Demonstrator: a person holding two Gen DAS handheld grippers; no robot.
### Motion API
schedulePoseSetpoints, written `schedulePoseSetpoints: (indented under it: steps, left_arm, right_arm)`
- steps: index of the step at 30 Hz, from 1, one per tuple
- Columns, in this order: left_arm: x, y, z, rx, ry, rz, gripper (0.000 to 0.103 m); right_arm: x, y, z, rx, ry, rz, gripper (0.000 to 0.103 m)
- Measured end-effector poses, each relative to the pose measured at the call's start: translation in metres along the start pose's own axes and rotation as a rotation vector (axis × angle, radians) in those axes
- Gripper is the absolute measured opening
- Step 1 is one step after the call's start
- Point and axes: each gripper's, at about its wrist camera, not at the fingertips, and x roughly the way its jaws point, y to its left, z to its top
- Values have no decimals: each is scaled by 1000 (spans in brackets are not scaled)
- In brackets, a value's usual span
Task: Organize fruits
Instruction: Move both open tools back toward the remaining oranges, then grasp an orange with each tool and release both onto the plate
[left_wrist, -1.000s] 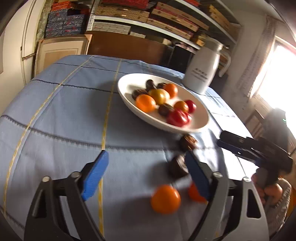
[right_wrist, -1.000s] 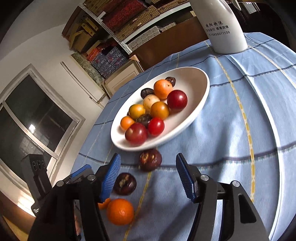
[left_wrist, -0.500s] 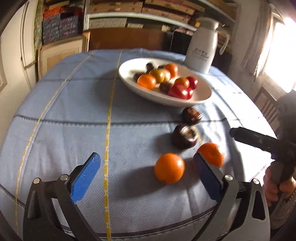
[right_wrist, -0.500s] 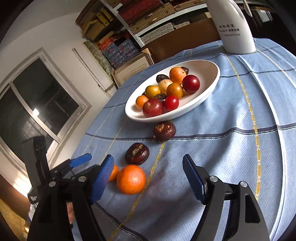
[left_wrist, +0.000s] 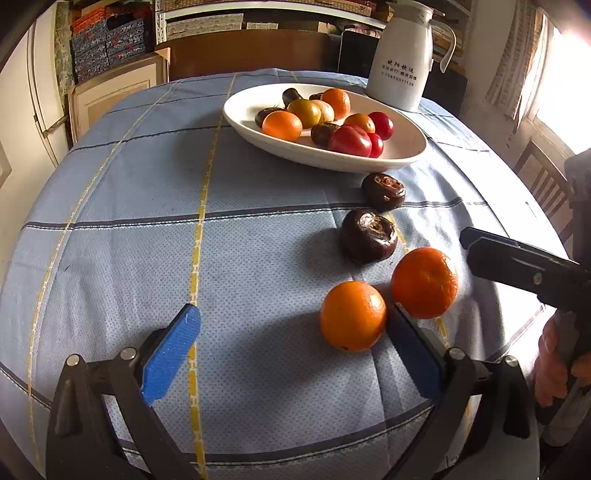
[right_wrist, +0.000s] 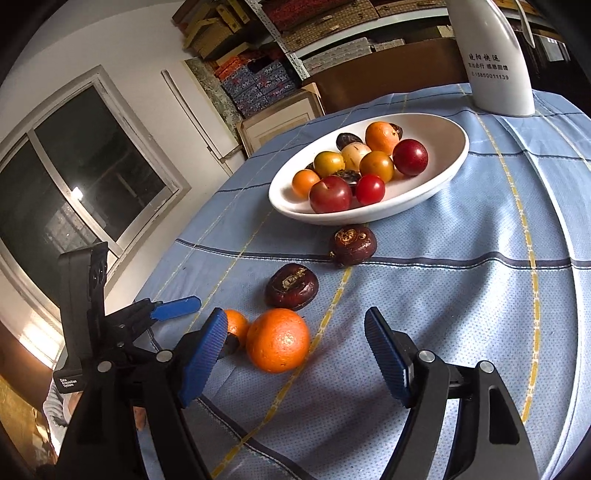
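Note:
A white oval bowl (left_wrist: 402, 157) (right_wrist: 436, 186) holds several red, orange, yellow and dark fruits. On the blue cloth in front of it lie two dark brown fruits (left_wrist: 368, 236) (left_wrist: 383, 192) and two oranges. My left gripper (left_wrist: 291, 350) is open just above the cloth, and one orange (left_wrist: 352, 315) sits right by its right pad. The other orange (left_wrist: 424, 282) (right_wrist: 277, 339) lies between the fingers of my open right gripper (right_wrist: 295, 354), and neither pad touches it. The first orange (right_wrist: 234, 326) is half hidden behind the right gripper's left finger.
A white jug (left_wrist: 400, 70) (right_wrist: 495, 70) stands behind the bowl. The round table's edge curves close on the right side, where a hand (left_wrist: 550, 369) holds the other gripper. Shelves with boxes, a cabinet and a wooden chair (left_wrist: 543, 184) surround the table.
The jaws of both grippers have spread wider. Both views have swung from the bowl down toward the loose fruits, so each gripper now has an orange at its jaws.

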Motion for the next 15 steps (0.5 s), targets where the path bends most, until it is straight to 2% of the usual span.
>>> schedulePoseSetpoints:
  steps: [1,3,5,9,10,12,15]
  left_arm:
    - [-1,0,0,5,-1,-11,94]
    - [1,-2,0,13,7,-50,65]
    - [2,-5,-1,20,15,-56,64]
    - [1,-12,-1,44,9,-74,39]
    - [1,-10,-2,36,5,-89,35]
    - [0,-5,-1,5,1,-120,35]
    - [0,20,-2,-117,-12,-182,35]
  right_arm:
    - [1,0,0,4,4,-2,77]
    - [3,-2,1,13,14,-6,77]
    - [5,-4,0,24,25,-9,77]
    - [5,-5,0,25,29,-6,77]
    - [5,-5,0,22,29,-4,77]
    - [5,-3,0,17,26,0,77]
    - [6,-2,-1,8,34,6,77]
